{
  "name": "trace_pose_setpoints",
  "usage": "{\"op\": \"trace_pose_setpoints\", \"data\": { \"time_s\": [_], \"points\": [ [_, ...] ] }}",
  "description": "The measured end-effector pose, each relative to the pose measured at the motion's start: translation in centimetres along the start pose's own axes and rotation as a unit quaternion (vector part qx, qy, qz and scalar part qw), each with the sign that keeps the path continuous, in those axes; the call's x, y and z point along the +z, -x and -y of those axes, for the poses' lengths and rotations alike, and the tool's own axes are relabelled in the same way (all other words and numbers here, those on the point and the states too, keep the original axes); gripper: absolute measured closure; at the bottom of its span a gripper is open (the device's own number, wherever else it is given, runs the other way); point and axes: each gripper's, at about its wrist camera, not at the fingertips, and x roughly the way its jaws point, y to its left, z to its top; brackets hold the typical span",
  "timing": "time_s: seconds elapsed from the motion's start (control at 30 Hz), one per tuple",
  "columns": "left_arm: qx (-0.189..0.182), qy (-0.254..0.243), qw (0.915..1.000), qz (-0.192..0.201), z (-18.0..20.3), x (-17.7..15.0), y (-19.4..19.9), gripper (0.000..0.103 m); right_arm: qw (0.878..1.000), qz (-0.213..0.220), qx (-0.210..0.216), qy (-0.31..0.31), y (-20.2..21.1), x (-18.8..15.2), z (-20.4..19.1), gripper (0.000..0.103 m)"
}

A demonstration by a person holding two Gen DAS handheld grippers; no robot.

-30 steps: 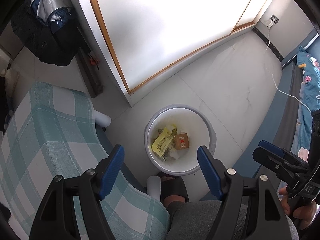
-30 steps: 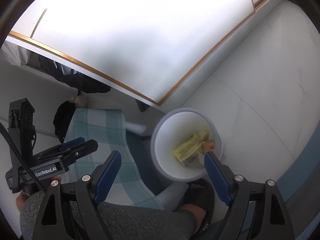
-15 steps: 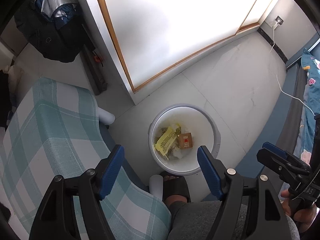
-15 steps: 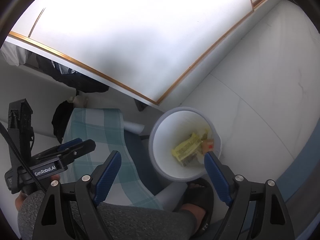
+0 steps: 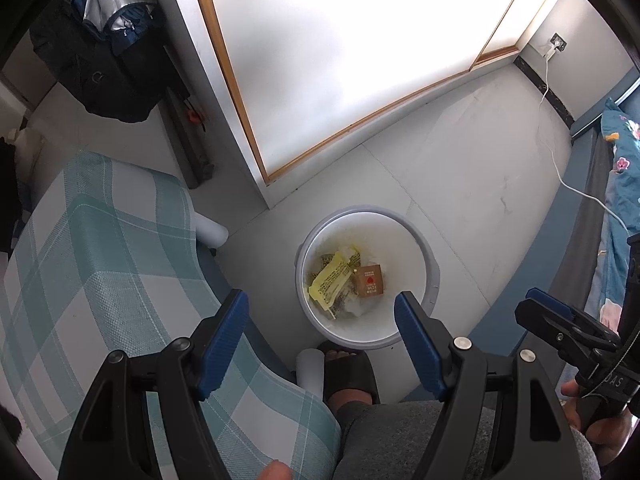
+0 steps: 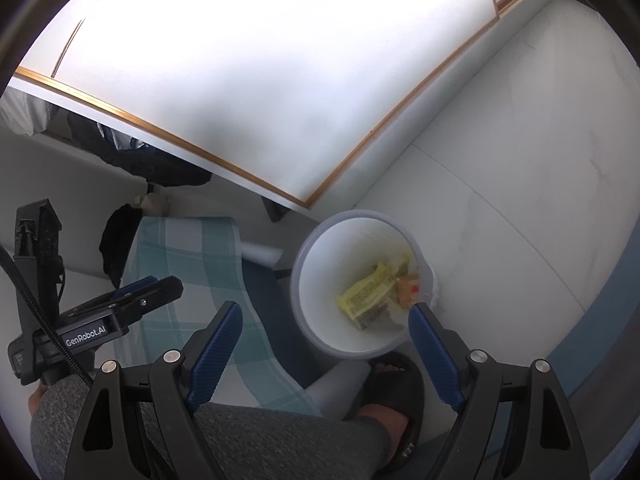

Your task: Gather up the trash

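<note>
Bin [image 5: 430, 280] sat dead centre in the left wrist view, white and round on the pale floor [image 5: 460, 168], and the trash was down inside it: a yellow wrapper [image 5: 330, 280] lying beside a small brown box [image 5: 369, 280] with a red mark. Left gripper [image 5: 320, 328] hung above the bin's near rim, blue pads wide apart, nothing between them. A sandalled foot [image 5: 348, 372] stood just at the bin's near edge, with a grey trouser leg [image 5: 392, 436] below it. To the left, a checked cushion [image 5: 100, 272]; over on the right edge, the right gripper [image 5: 568, 328] showed side-on in a hand, beside a floral bedspread [image 5: 620, 184]. A white cable [image 5: 560, 160] ran across the floor from a wall socket.

Over to the right wrist view: same bin [image 6: 304, 280], same wrapper [image 6: 366, 296] and box [image 6: 408, 290], a little blurred here. Right gripper [image 6: 326, 330] was spread wide too and held nothing, its right pad [image 6: 434, 360] overlapping the bin's near rim in the picture. Left gripper [image 6: 144, 292] showed at far left over the cushion [image 6: 192, 264], and the foot [image 6: 390, 392] was tucked against the bin.
</note>
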Motion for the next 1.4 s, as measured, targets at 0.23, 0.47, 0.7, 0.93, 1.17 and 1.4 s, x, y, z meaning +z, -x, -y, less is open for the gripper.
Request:
{"op": "trace_pose_setpoints", "data": {
  "time_s": [0.23, 0.47, 0.7, 0.93, 1.17, 1.4],
  "points": [
    [0.008, -0.009, 0.9999, 0.004, 0.21, -0.06, 0.05, 0.031, 1.000, 0.000, -0.002, -0.001, -0.07, 0.00, -0.01, 0.018],
    [0.006, -0.003, 1.0000, 0.006, -0.06, -0.15, 0.03, 0.031, 1.000, -0.001, 0.000, 0.002, -0.18, 0.12, -0.23, 0.018],
    [0.005, -0.006, 1.0000, 0.006, 0.02, -0.17, 0.07, 0.031, 1.000, 0.001, 0.000, 0.001, -0.07, 0.05, -0.20, 0.018],
    [0.000, 0.001, 1.0000, 0.002, -0.20, -0.24, 0.00, 0.031, 1.000, 0.001, -0.001, 0.002, -0.10, 0.18, -0.27, 0.018],
    [-0.003, -0.003, 1.0000, -0.005, 0.02, -0.17, -0.14, 0.031, 1.000, 0.000, -0.002, 0.001, -0.13, 0.11, -0.24, 0.018],
    [-0.006, -0.002, 1.0000, 0.001, 0.05, -0.13, -0.08, 0.031, 1.000, -0.001, -0.004, 0.003, -0.23, 0.09, -0.17, 0.018]
  ]
}}
